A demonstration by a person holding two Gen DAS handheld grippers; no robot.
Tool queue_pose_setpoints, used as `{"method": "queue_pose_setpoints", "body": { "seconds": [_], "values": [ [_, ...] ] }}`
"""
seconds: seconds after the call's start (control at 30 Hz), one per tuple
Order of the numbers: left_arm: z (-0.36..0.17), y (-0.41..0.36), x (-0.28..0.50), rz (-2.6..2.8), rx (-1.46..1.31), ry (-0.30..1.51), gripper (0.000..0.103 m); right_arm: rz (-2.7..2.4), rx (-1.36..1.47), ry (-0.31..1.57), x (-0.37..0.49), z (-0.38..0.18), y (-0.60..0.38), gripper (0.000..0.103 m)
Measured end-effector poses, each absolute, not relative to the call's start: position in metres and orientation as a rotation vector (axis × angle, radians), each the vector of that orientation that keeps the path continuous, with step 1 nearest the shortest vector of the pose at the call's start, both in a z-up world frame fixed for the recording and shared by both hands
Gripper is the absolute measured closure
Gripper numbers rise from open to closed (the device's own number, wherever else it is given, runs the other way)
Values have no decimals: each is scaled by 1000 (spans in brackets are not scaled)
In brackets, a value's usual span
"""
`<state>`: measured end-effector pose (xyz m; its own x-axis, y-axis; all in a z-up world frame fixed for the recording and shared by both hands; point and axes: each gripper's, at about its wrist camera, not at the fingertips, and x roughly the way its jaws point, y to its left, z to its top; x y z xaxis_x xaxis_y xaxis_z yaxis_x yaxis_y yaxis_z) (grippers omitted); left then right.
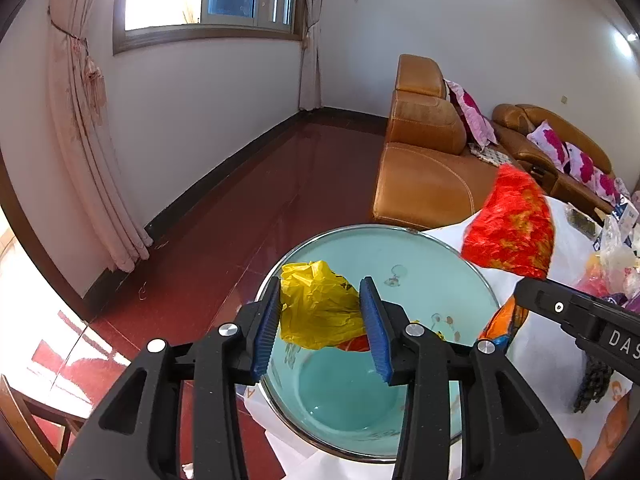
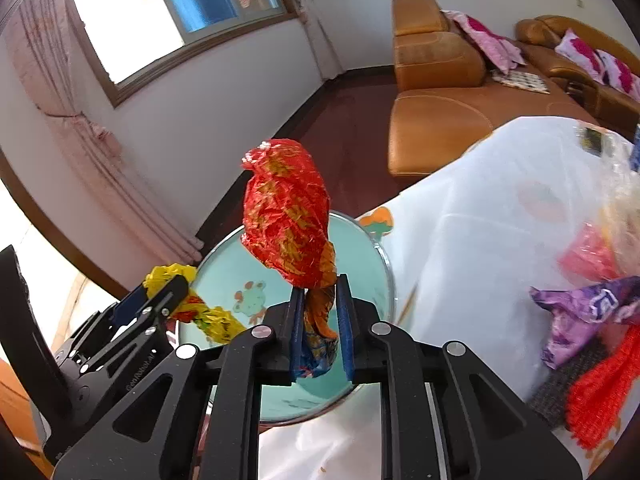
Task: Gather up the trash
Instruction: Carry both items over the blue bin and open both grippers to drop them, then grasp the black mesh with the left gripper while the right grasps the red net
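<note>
Tan leather sofa [image 1: 432, 160]; pink curtain [image 1: 84, 128]

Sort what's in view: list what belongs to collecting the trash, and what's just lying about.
Job:
yellow wrapper in left claw
red wrapper in right claw
teal basin
purple wrapper on the table

Lying about:
sofa
pink pillows
curtain

Strong daylight enters through the wood-framed glass window [image 1: 208, 0], whose left pane is fully overexposed. The glossy dark red floor [image 1: 280, 184] reflects pale streaks of this light. Both fisheye views bend straight lines and darken at the corners. In the right wrist view, the crumpled purple plastic wrapper [image 2: 580, 312] at the edge looks blurred.
</note>
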<state>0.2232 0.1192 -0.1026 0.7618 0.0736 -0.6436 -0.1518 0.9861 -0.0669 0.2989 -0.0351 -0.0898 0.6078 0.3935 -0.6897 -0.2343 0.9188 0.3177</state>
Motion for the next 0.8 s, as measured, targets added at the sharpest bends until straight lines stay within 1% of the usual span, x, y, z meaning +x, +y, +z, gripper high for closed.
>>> {"method": "queue_pose_setpoints", "body": {
  "seconds": [0.07,0.1,0.13,0.17,0.3,0.37,0.5,0.63,0.8],
  "values": [
    [-104,121,224,130,-120,702,61,372,208,846,300,-92,-33,79],
    [-105,123,224,135,-121,705,59,381,218,851,302,-92,-35,70],
    [-105,124,224,141,-123,705,51,385,225,852,301,-93,-35,66],
    [-105,125,224,151,-125,704,42,383,229,851,301,-93,-36,66],
    [-102,128,219,175,-129,695,35,369,244,834,297,-87,-40,66],
    [-98,127,215,177,-135,687,29,353,255,808,291,-79,-45,66],
    [-91,123,210,165,-144,674,25,317,254,738,276,-60,-62,62],
    [-85,107,203,132,-122,662,22,227,242,670,256,-45,-91,61],
    [-79,82,197,72,-99,652,18,113,236,630,233,-44,-132,60]
  ]
}}
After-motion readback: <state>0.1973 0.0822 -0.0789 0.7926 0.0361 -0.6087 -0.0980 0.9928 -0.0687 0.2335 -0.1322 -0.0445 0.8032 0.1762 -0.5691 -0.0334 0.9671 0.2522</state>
